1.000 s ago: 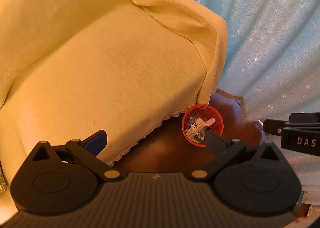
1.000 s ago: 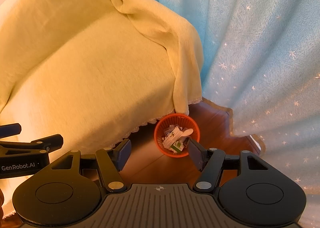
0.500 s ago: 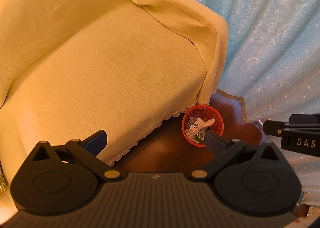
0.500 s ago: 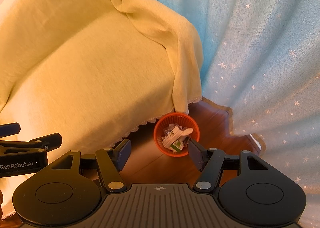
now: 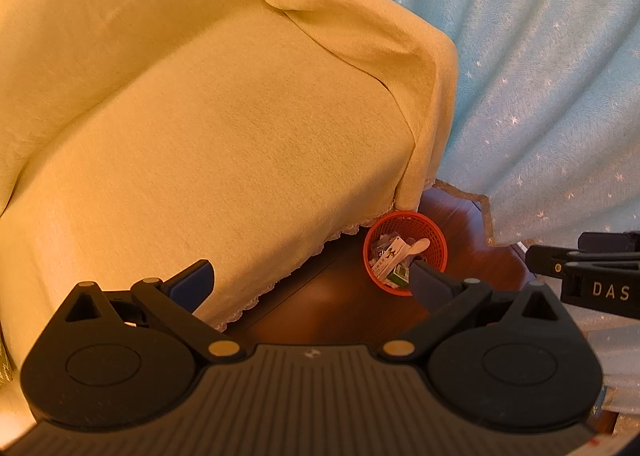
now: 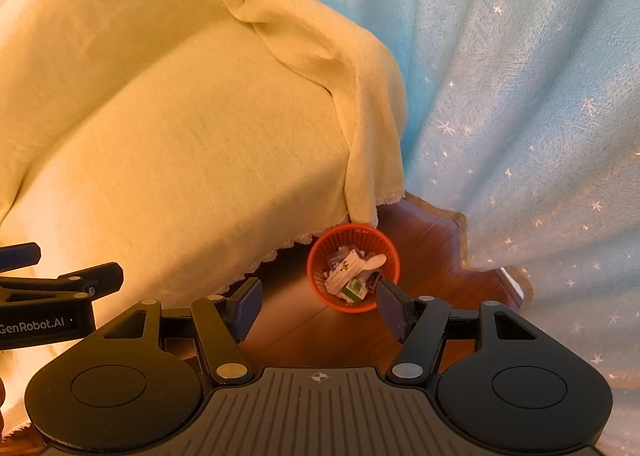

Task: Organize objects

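A small orange mesh basket (image 5: 404, 222) (image 6: 352, 234) stands on the dark wood floor at the sofa's corner. It holds a white spoon (image 5: 421, 245) (image 6: 376, 262), paper packets and a green box. My left gripper (image 5: 308, 282) hangs high above the sofa's edge and the floor, jaws wide open and empty. My right gripper (image 6: 318, 306) is also high above the floor, open and empty, with the basket seen just beyond its right finger. Each gripper shows at the edge of the other's view.
A sofa under a pale yellow cover (image 5: 200, 116) (image 6: 168, 136) fills the left and middle. A light blue curtain with white stars (image 5: 540, 76) (image 6: 520, 96) hangs on the right, down to the floor (image 5: 328, 308).
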